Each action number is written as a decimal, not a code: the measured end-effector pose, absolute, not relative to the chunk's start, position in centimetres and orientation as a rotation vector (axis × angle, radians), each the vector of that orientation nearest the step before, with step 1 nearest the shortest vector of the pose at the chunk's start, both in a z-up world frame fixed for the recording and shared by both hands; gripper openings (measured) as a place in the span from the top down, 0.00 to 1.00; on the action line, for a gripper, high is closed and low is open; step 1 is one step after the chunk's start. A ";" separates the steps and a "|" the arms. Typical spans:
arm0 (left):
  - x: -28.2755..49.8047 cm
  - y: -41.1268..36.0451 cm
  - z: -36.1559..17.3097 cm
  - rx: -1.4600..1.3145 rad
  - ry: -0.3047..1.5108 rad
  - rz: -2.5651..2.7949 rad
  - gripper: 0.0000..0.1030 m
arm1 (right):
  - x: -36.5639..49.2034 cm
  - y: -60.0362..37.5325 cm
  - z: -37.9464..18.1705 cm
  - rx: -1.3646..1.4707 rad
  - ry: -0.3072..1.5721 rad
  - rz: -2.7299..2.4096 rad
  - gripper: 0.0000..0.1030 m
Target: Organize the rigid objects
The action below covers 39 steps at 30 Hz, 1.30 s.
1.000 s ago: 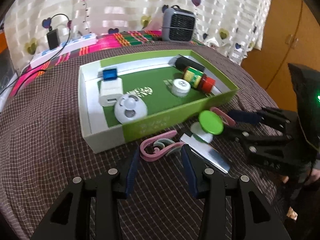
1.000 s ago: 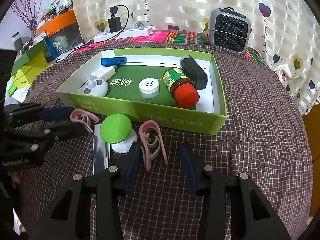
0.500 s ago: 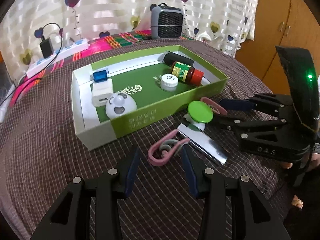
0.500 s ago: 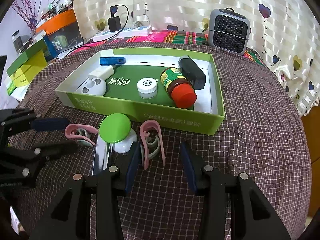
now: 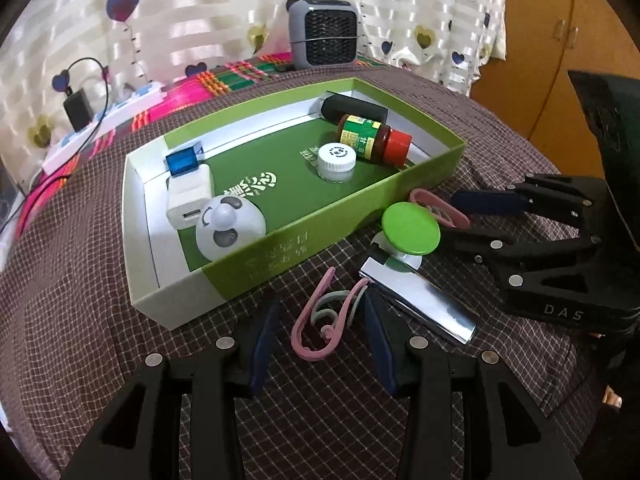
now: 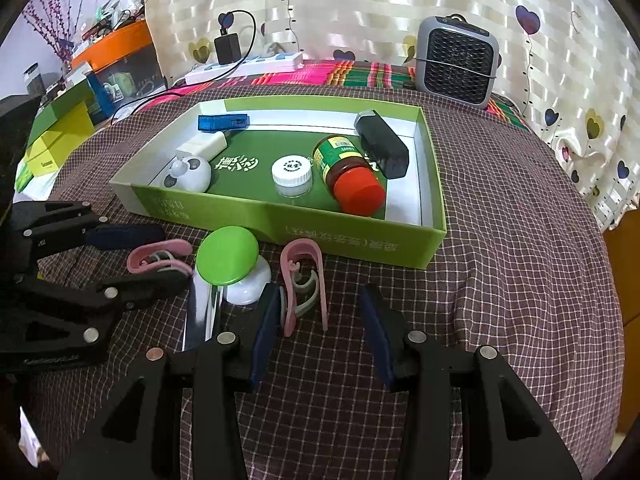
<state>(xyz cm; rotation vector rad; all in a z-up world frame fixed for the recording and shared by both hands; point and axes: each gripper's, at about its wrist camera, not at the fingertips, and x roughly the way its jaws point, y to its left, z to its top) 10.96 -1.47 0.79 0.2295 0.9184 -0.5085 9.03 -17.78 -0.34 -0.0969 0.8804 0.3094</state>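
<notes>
A green box (image 5: 332, 236) (image 6: 352, 236) holds a red-capped bottle (image 5: 372, 138), a white jar (image 5: 335, 160), a panda gadget (image 5: 230, 226), a white charger (image 5: 188, 196), a blue clip (image 5: 182, 160) and a black case (image 5: 352, 108). In front lie two pink clips, a green-topped white object (image 5: 410, 226) (image 6: 228, 256) and a shiny metal bar (image 5: 420, 300). My left gripper (image 5: 320, 320) is open around one pink clip (image 5: 324, 320). My right gripper (image 6: 320, 312) is open around the other pink clip (image 6: 304, 280).
A grey heater (image 5: 324, 34) and a power strip (image 5: 104, 124) stand behind the box. Green and yellow boxes (image 6: 56, 136) sit at far left in the right wrist view. A wooden cupboard (image 5: 540, 40) is on the right. A checked brown cloth (image 6: 500, 240) covers the surface.
My left gripper has drawn back then moved in, so the pink clip now lies between its fingers. My right gripper has edged forward slightly around its clip.
</notes>
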 end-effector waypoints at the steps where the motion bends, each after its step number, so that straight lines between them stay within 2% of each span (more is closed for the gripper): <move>1: 10.9 -1.4 0.8 0.227 0.918 -0.505 0.59 | 9.0 -17.8 -0.3 -0.097 0.879 0.311 0.58; 7: 10.7 -0.9 0.8 0.193 0.920 -0.459 0.59 | 9.0 -17.8 -0.4 -0.096 0.875 0.312 0.58; 11: 10.3 -0.7 0.7 0.186 0.916 -0.430 0.66 | 9.0 -17.8 -0.4 -0.096 0.870 0.313 0.59; 14: 10.2 -0.3 0.7 0.168 0.916 -0.412 0.70 | 8.9 -17.8 -0.3 -0.094 0.867 0.318 0.67; 18: 10.1 0.0 0.7 0.153 0.914 -0.396 0.77 | 8.8 -17.6 -0.3 -0.099 0.864 0.321 0.71; 31: 9.8 0.1 0.7 0.152 0.901 -0.383 0.77 | 8.7 -17.7 -0.3 -0.092 0.863 0.326 0.76; 39: 9.6 0.1 0.7 0.152 0.896 -0.374 0.78 | 8.7 -17.8 -0.2 -0.090 0.860 0.322 0.77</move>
